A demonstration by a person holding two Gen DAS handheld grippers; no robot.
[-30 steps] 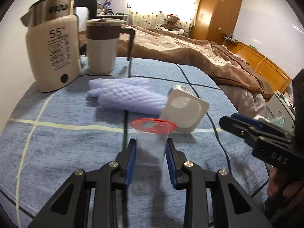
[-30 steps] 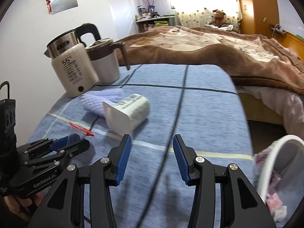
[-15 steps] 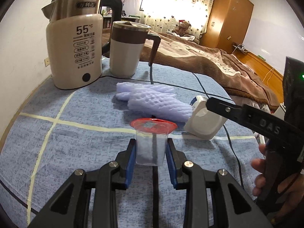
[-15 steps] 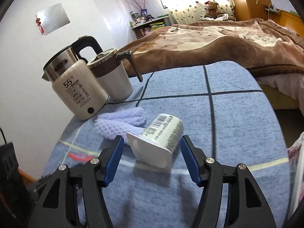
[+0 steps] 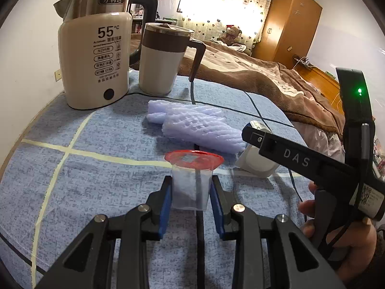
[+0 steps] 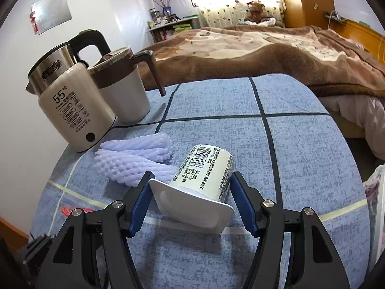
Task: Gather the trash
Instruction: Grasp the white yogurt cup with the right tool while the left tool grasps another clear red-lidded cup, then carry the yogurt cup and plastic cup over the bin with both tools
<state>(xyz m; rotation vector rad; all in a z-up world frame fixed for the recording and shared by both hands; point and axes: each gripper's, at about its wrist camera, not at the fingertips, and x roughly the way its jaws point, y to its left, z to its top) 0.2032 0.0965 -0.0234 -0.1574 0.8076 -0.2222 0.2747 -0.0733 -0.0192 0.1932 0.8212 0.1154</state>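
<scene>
My left gripper point(image 5: 191, 193) is shut on a small clear plastic cup with a red rim point(image 5: 191, 180), held just above the blue checked tablecloth point(image 5: 72, 180). A white yogurt cup point(image 6: 202, 180) lies on its side on the cloth, its square lid rim toward me. My right gripper point(image 6: 192, 198) is open with its jaws on either side of the yogurt cup, not closed on it. The right gripper also shows in the left wrist view point(image 5: 255, 136), in front of the yogurt cup point(image 5: 257, 166). A lilac foam fruit net point(image 5: 192, 125) lies behind both cups.
A beige electric kettle point(image 5: 96, 62) and a brown-and-cream lidded mug point(image 5: 163, 57) stand at the back left. A bed with a brown blanket point(image 6: 264, 55) is beyond the table. A white bin with a bag point(image 6: 377, 204) sits at the far right edge.
My right gripper moved forward and left until its open jaws straddle the yogurt cup. My left gripper kept its hold on the red-rimmed cup and shifted closer to the kettle.
</scene>
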